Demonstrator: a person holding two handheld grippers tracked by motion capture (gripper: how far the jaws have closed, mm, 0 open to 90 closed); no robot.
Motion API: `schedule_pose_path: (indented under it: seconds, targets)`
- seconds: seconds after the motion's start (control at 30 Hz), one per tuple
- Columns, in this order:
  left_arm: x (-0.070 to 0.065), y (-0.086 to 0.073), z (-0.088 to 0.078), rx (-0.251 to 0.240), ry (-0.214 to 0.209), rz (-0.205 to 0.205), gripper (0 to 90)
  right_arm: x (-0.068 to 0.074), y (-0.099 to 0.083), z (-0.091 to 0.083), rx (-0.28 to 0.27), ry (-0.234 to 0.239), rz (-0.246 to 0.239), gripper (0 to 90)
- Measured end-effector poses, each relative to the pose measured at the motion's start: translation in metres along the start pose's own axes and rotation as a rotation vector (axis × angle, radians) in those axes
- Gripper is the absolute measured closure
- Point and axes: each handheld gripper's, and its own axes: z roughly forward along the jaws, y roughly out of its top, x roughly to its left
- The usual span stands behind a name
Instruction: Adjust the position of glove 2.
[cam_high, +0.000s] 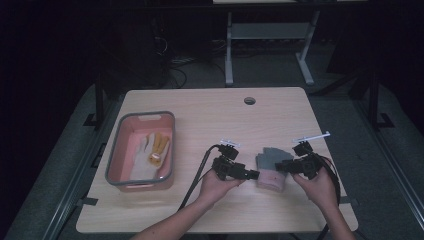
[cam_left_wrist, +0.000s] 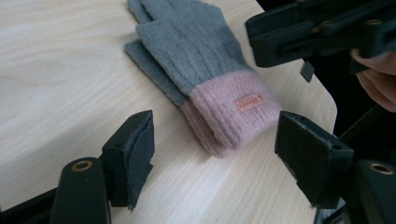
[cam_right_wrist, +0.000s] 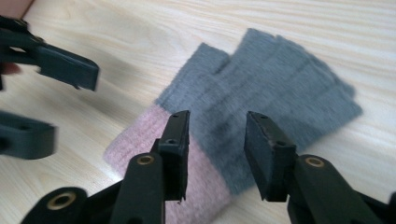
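Note:
A pair of grey knit gloves (cam_high: 270, 169) with pink cuffs lies stacked on the wooden table (cam_high: 210, 120), in front of the person and right of centre. In the left gripper view the gloves (cam_left_wrist: 205, 60) show a small label on the top cuff. My left gripper (cam_high: 255, 174) is at their left edge, its jaws open either side of the cuff end (cam_left_wrist: 215, 135) without pressing on it. My right gripper (cam_high: 279, 165) comes in from the right and hovers over the gloves (cam_right_wrist: 280, 79), jaws (cam_right_wrist: 217, 135) apart with nothing pinched between them.
A pink bin with a grey rim (cam_high: 113, 150) stands at the table's left and holds a white glove and a yellow one (cam_high: 152, 149). A round cable hole (cam_high: 249, 100) sits near the far edge. The table's right edge is close to the gloves.

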Motion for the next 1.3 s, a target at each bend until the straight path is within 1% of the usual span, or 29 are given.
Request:
schedule_pose_path:
  seconds: [0.03, 0.07, 0.1, 0.17, 0.2, 0.23, 0.27, 0.33, 0.4, 0.5, 0.63, 0.67, 0.7, 0.77, 0.83, 0.93, 1.0, 1.03, 1.07, 1.2, 1.3]
  targets:
    - [0.000, 0.000, 0.003, 0.003, -0.003, -0.012, 29.7, -0.003, -0.002, -0.001, -0.009, 0.006, 0.014, 58.2]
    - [0.001, 0.000, 0.005, 0.002, -0.005, -0.016, 30.1, -0.004, -0.005, -0.002, -0.011, 0.012, 0.040, 57.2]
    - [0.001, 0.000, 0.007, 0.009, -0.007, -0.010, 30.6, -0.007, -0.007, -0.002, -0.014, 0.015, 0.049, 56.0]
    - [0.001, 0.000, 0.011, 0.015, -0.012, -0.025, 30.6, -0.012, -0.011, -0.002, -0.026, 0.030, 0.076, 53.5]
    - [0.002, 0.000, 0.014, 0.025, -0.018, -0.033, 30.4, -0.015, -0.013, -0.002, -0.030, 0.035, 0.085, 53.0]
    - [0.002, 0.000, 0.017, 0.022, -0.026, -0.054, 29.9, -0.019, -0.016, -0.002, -0.037, 0.046, 0.106, 52.1]
    - [0.003, 0.000, 0.019, 0.024, -0.033, -0.063, 29.9, -0.021, -0.018, -0.001, -0.043, 0.051, 0.123, 51.6]
    - [0.003, 0.001, 0.022, 0.024, -0.036, -0.075, 29.9, -0.023, -0.020, 0.000, -0.046, 0.053, 0.139, 50.8]
    - [0.004, 0.002, 0.025, 0.025, -0.050, -0.097, 30.0, -0.026, -0.022, 0.002, -0.052, 0.061, 0.159, 50.5]
    - [0.002, 0.002, 0.029, 0.029, -0.058, -0.124, 31.4, -0.029, -0.024, 0.006, -0.054, 0.067, 0.180, 49.1]
    - [0.001, 0.001, 0.033, 0.043, -0.031, -0.120, 33.2, -0.031, -0.026, 0.009, -0.065, 0.077, 0.206, 48.3]
    - [0.001, 0.001, 0.034, 0.046, -0.027, -0.120, 33.2, -0.031, -0.026, 0.009, -0.060, 0.072, 0.211, 48.1]
    - [0.002, 0.001, 0.034, 0.046, -0.029, -0.125, 33.5, -0.032, -0.026, 0.009, -0.062, 0.071, 0.214, 48.1]
    - [0.002, 0.001, 0.035, 0.051, -0.027, -0.125, 35.2, -0.034, -0.028, 0.011, -0.057, 0.084, 0.232, 48.5]
    - [0.002, 0.001, 0.037, 0.053, -0.025, -0.131, 38.6, -0.035, -0.029, 0.012, -0.058, 0.081, 0.237, 48.6]
    - [0.002, 0.000, 0.040, 0.055, -0.032, -0.141, 40.0, -0.036, -0.032, 0.014, -0.065, 0.086, 0.253, 48.6]
    - [0.002, 0.000, 0.042, 0.061, -0.027, -0.138, 41.3, -0.037, -0.034, 0.015, -0.065, 0.097, 0.271, 48.5]
    - [0.002, -0.001, 0.043, 0.065, -0.026, -0.138, 41.2, -0.038, -0.034, 0.016, -0.065, 0.097, 0.268, 48.4]
    - [0.002, -0.001, 0.044, 0.066, -0.025, -0.137, 41.3, -0.038, -0.035, 0.016, -0.058, 0.096, 0.276, 48.3]
    - [0.001, -0.001, 0.045, 0.062, -0.016, -0.125, 42.8, -0.039, -0.037, 0.019, -0.067, 0.103, 0.289, 48.1]
    - [0.001, -0.002, 0.045, 0.063, -0.021, -0.122, 45.2, -0.041, -0.039, 0.021, -0.071, 0.121, 0.311, 47.9]
